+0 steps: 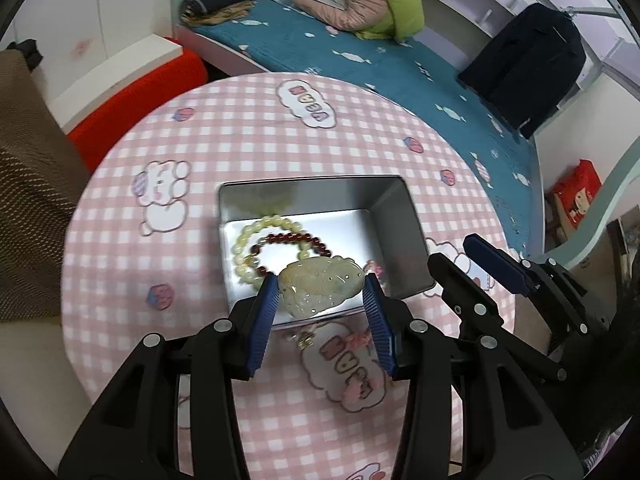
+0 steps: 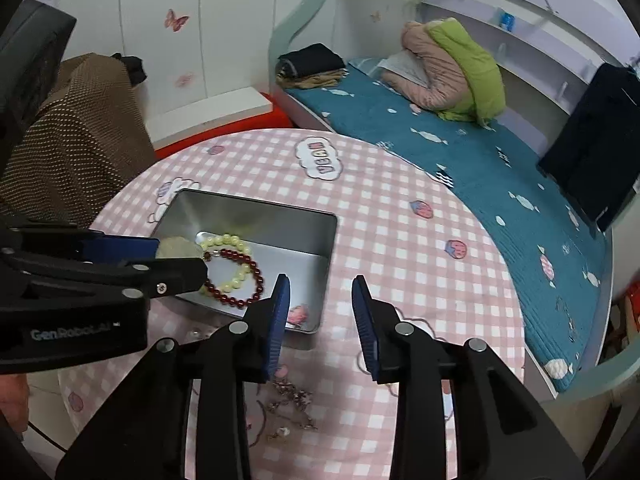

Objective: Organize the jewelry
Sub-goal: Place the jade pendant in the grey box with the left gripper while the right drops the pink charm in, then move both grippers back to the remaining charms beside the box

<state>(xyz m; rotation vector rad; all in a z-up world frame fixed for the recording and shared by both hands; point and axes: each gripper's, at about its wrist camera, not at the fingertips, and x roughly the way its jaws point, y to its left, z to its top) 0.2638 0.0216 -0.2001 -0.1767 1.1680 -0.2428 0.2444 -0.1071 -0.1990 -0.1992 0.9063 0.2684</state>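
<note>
My left gripper (image 1: 321, 286) is shut on a pale carved jade pendant (image 1: 320, 288) and holds it over the near rim of a silver metal tin (image 1: 394, 220). In the tin lie a pale yellow bead bracelet (image 1: 250, 236) and a dark red bead bracelet (image 1: 288, 239). My right gripper (image 2: 321, 286) is open and empty, to the right of the tin (image 2: 296, 220), above the tablecloth. In the right wrist view the left gripper (image 2: 176, 258) shows with the pendant (image 2: 176, 248) over the tin beside both bracelets (image 2: 240, 280). A thin chain necklace (image 2: 290, 404) lies on the cloth under the right gripper.
The round table has a pink checked cloth (image 1: 224, 128). Behind it is a bed with a teal cover (image 2: 460, 152), folded clothes and a green and pink jacket (image 2: 452, 72). A brown dotted cushion (image 2: 76, 132) stands at the left, a red stool (image 1: 136, 92) beyond the table.
</note>
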